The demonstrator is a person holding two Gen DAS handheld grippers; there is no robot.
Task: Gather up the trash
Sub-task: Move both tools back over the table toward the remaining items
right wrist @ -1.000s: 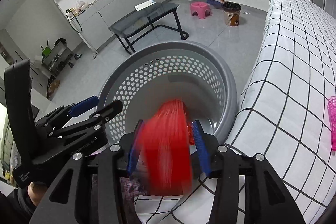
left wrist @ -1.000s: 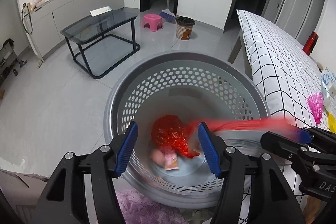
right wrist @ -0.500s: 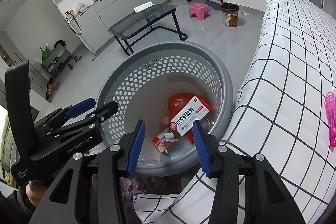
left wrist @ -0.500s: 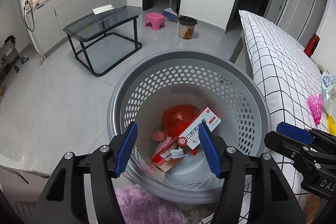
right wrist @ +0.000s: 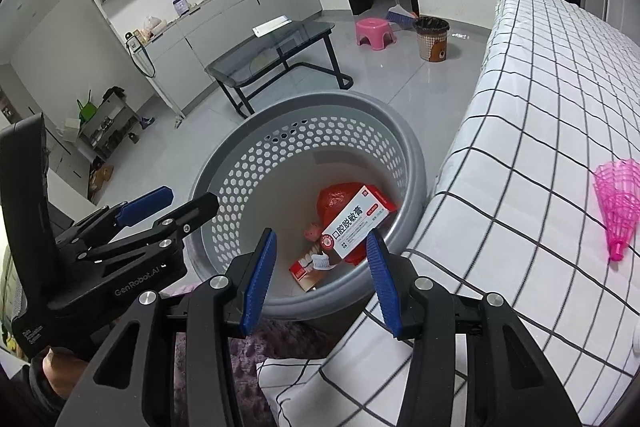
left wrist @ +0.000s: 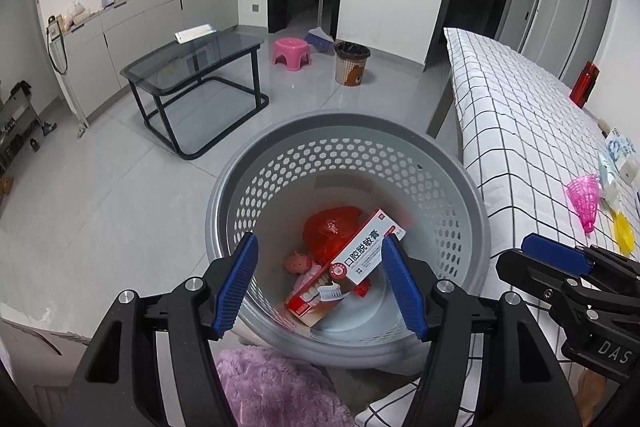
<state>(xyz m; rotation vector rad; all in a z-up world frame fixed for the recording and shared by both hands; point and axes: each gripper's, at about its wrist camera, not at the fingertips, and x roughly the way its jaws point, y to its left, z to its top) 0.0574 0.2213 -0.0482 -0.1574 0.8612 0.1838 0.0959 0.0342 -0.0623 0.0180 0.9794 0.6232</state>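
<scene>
Toothpaste box (left wrist: 356, 259) label reads "口腔脱敏膏".

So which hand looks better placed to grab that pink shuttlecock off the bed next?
Probably the right hand-held gripper: open, empty, and nearer the bed side where the pink shuttlecock lies.

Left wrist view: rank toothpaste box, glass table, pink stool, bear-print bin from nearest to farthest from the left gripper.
From the left gripper:
1. Toothpaste box, in the grey basket directly below the open jaws.
2. Glass table, on the floor beyond the basket, to the left.
3. Pink stool and bear-print bin, side by side near the far doorway; too close to call.
</scene>
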